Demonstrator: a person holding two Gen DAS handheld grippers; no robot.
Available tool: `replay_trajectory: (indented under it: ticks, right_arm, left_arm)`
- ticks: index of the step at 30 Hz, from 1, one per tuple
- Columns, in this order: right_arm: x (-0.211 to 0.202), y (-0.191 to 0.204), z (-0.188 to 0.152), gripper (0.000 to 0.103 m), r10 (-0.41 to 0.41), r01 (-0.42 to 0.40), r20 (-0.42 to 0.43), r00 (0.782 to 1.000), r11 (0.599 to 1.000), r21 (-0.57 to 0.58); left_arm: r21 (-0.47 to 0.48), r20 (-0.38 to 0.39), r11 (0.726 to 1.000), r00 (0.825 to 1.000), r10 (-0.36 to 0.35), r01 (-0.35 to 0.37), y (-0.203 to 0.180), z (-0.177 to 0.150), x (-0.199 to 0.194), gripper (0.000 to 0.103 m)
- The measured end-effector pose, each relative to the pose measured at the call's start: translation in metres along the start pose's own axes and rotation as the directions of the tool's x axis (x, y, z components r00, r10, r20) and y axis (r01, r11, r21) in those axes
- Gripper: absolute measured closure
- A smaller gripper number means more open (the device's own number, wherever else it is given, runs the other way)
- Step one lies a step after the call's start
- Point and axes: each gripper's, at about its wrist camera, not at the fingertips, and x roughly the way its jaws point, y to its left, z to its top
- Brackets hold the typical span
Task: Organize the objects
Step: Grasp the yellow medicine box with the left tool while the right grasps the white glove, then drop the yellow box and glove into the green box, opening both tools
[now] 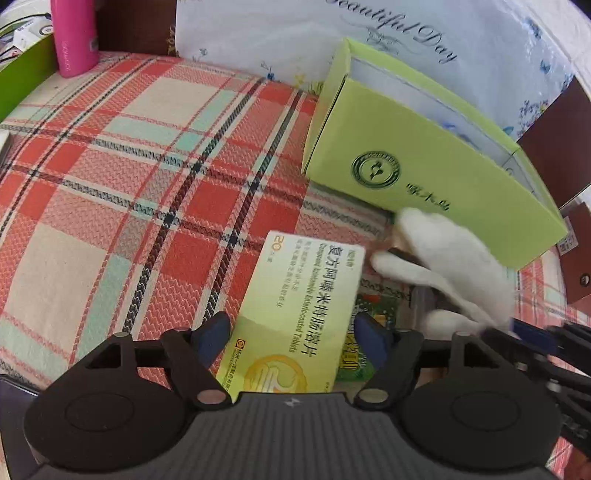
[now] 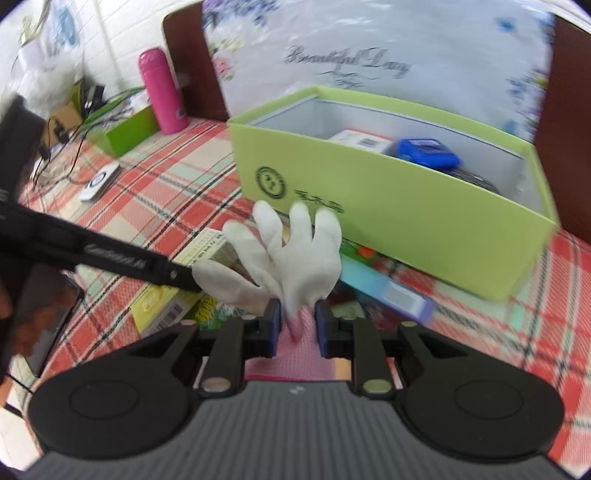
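— Glove (image 2: pixel 295 258), white: where is it?
— Pinched in the right hand-held gripper (image 2: pixel 297 326), before the green box (image 2: pixel 388 206). Left hand-held gripper (image 1: pixel 291 334) grasps a tablet carton (image 1: pixel 295 317) over the plaid tabletop (image 1: pixel 129 166); pink bottle (image 1: pixel 72 35) behind.

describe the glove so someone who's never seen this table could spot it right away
Find the big lime-green box on the plaid tablecloth. Just in front of its printed side, the glove hangs up from the right gripper, which pinches its pink cuff. It is the only soft white thing there; its neighbours are flat printed packets.
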Motion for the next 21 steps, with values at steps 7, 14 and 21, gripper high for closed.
replay_trajectory:
  ticks: [7,14,21]
  right_arm:
    - [-0.034,-0.007,-0.014,0.084,-0.018,0.016,0.022,1.0,0.997,0.076]
    - [-0.059,0.001,-0.01,0.084,-0.019,0.014,0.092,0.996,0.998,0.06]
    - [-0.083,0.003,0.007,0.084,-0.031,0.025,0.173,0.984,0.999,0.039]
  left_arm:
    - [-0.043,0.014,0.998,0.999,-0.039,0.039,0.012,-0.008,0.001,0.03]
    - [-0.028,0.095,0.994,0.99,-0.1,0.104,0.002,-0.009,-0.044,0.031]
    - [0.004,0.239,0.983,0.954,-0.182,0.186,-0.021,0.016,-0.095,0.031]
